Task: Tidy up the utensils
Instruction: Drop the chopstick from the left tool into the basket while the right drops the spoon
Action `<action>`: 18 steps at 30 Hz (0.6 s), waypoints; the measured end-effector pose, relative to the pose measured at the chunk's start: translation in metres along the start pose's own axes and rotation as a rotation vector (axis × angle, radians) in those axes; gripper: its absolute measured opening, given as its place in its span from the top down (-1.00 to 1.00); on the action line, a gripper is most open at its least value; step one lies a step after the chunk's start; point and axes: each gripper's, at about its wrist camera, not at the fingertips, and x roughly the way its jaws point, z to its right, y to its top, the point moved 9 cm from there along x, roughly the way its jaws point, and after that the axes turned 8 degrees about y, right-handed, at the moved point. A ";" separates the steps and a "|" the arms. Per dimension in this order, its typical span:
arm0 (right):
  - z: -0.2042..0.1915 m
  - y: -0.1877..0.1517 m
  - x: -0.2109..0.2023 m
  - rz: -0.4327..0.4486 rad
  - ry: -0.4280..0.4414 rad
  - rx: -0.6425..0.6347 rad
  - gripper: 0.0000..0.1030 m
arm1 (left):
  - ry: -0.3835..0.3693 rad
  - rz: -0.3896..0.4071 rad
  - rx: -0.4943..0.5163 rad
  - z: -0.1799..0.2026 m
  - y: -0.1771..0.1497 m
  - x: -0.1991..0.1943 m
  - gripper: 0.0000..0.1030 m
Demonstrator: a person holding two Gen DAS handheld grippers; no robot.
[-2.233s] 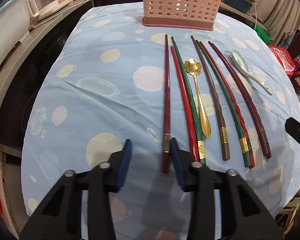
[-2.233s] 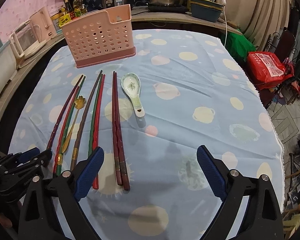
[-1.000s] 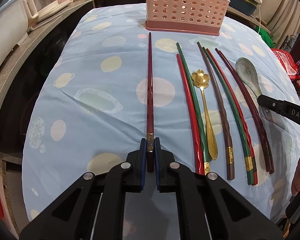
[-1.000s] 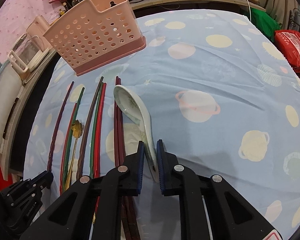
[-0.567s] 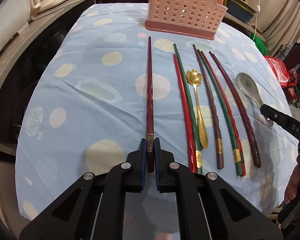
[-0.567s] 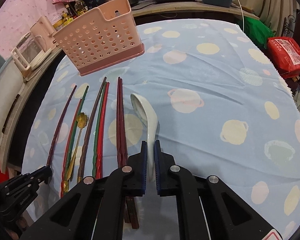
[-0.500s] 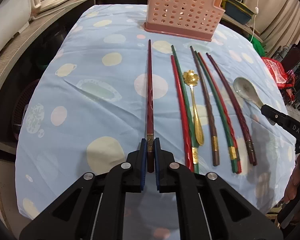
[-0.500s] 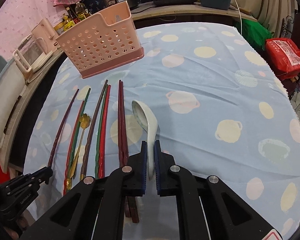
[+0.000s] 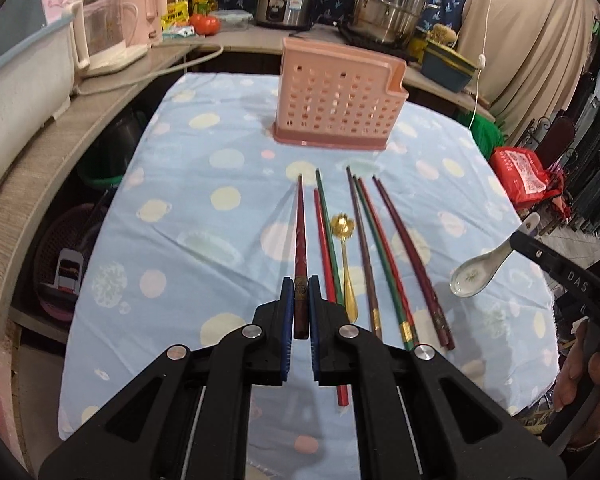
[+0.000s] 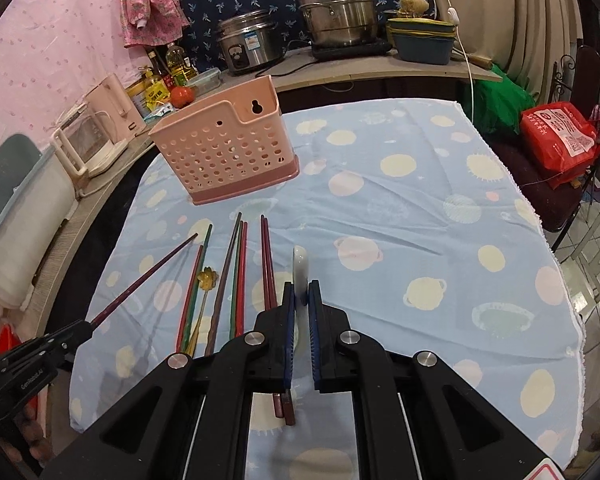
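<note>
My left gripper [image 9: 299, 312] is shut on the thick end of a dark red chopstick [image 9: 300, 236], which hangs above the cloth and points toward the pink perforated utensil basket [image 9: 340, 100]. My right gripper [image 10: 299, 304] is shut on the handle of a white ceramic spoon [image 10: 301, 268], seen edge-on and lifted; in the left wrist view the spoon [image 9: 472, 276] hangs off the table at the right. On the cloth lie several chopsticks [image 9: 380, 256] in red, green and brown, and a gold flower spoon [image 9: 343, 228]. The basket [image 10: 224, 152] stands upright at the far end.
The table wears a blue cloth with pale dots [image 10: 420, 216]. A counter behind holds a rice cooker [image 10: 248, 46], a steel pot [image 10: 336, 8] and a pink kettle [image 9: 104, 32]. A red bag [image 10: 560, 136] sits off the table's right side.
Both grippers have risen from the cloth, the left carrying the dark red chopstick and the right carrying the white spoon. The table looks farther away and the counter has come into view.
</note>
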 end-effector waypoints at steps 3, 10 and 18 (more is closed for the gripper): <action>-0.002 0.009 -0.002 0.013 0.008 -0.005 0.87 | 0.000 0.032 0.005 0.000 0.015 -0.008 0.87; -0.006 0.049 -0.002 0.060 0.029 -0.020 0.87 | 0.016 0.158 0.033 0.000 0.090 -0.032 0.87; -0.014 0.110 0.010 0.112 0.040 -0.059 0.87 | 0.025 0.303 0.059 0.004 0.187 -0.058 0.87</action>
